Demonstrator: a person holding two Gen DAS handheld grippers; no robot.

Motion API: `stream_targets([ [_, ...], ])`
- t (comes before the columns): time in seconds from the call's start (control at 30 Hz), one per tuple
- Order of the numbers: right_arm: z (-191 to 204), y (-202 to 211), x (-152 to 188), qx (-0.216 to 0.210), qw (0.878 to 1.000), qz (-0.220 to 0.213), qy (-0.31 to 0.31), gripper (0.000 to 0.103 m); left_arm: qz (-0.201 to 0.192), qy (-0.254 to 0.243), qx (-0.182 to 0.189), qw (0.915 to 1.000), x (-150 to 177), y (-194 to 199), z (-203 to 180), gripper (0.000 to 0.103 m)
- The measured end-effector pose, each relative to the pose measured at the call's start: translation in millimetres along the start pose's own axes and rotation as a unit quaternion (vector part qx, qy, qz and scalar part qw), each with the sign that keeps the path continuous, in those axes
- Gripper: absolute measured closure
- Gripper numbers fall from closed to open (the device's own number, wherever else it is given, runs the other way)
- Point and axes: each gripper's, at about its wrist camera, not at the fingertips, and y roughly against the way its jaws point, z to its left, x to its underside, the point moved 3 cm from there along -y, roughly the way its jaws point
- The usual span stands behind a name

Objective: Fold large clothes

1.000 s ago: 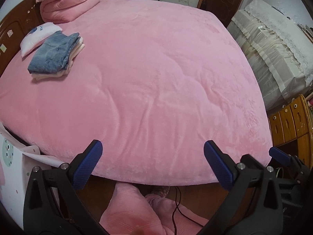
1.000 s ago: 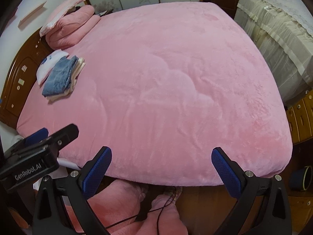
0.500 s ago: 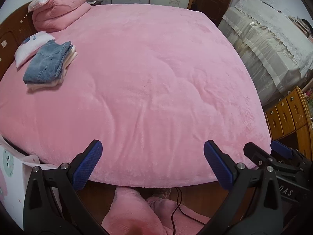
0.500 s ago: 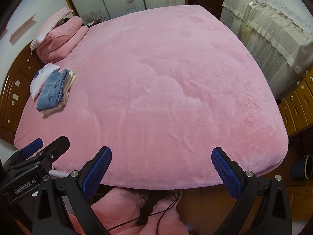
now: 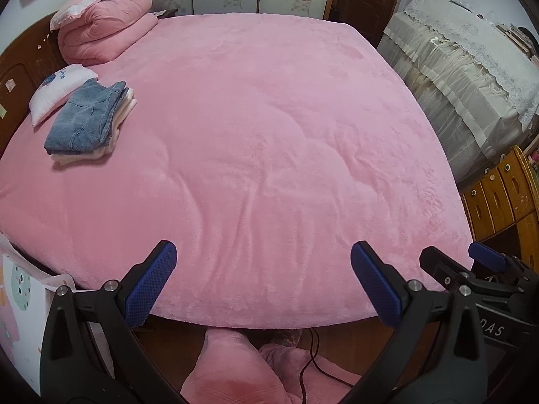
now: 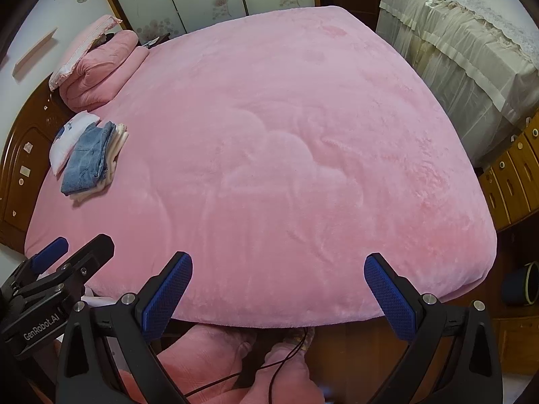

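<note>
A stack of folded clothes with blue jeans [image 5: 86, 121] on top lies at the left of the pink bed [image 5: 269, 141], next to a small white pillow [image 5: 55, 89]. The same jeans [image 6: 89, 160] appear at the left in the right wrist view. My left gripper [image 5: 264, 281] hovers open over the bed's near edge with nothing between its blue pads. My right gripper [image 6: 278, 294] is open too, beside it on the right, also holding nothing. Each gripper shows at the edge of the other's view.
A folded pink quilt [image 5: 104, 32] and pillow sit at the head of the bed. A cloth-covered piece of furniture [image 5: 471, 77] and wooden drawers [image 5: 502, 198] stand at the right. A person's legs in pink trousers [image 5: 232, 370] and a black cable [image 5: 310, 360] are below.
Both grippers have risen and pulled back a little, so more of the bed's far end and the wardrobe doors shows. Both stay open and side by side.
</note>
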Motion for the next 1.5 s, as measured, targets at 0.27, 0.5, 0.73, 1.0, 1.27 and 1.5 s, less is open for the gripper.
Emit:
stream_targets([
  [0.27,-6,-3,-8,-0.001,1.000,0.003,0.001,0.000,-0.005,-0.007,-0.009,0.9999,-2,2,-4,0.001],
  [0.5,-8,-4,-9,-0.001,1.000,0.003,0.003,0.000,-0.009,-0.009,-0.009,0.9999,-2,4,-4,0.001],
  [0.73,-9,-4,-9,0.000,1.000,0.002,0.002,0.000,-0.013,-0.014,-0.008,0.9998,-3,6,-5,0.001],
  [1.0,-9,-4,-3,0.004,1.000,0.001,0.000,0.000,-0.012,-0.014,-0.007,0.9998,-2,5,-5,0.001],
  [1.27,-12,-4,-2,0.005,1.000,0.004,-0.002,0.000,-0.006,-0.012,-0.009,0.9999,0,4,-8,0.001],
  [1.5,-15,-4,-1,0.005,1.000,0.005,-0.002,0.000,-0.006,-0.012,-0.010,0.9999,1,3,-9,0.001],
])
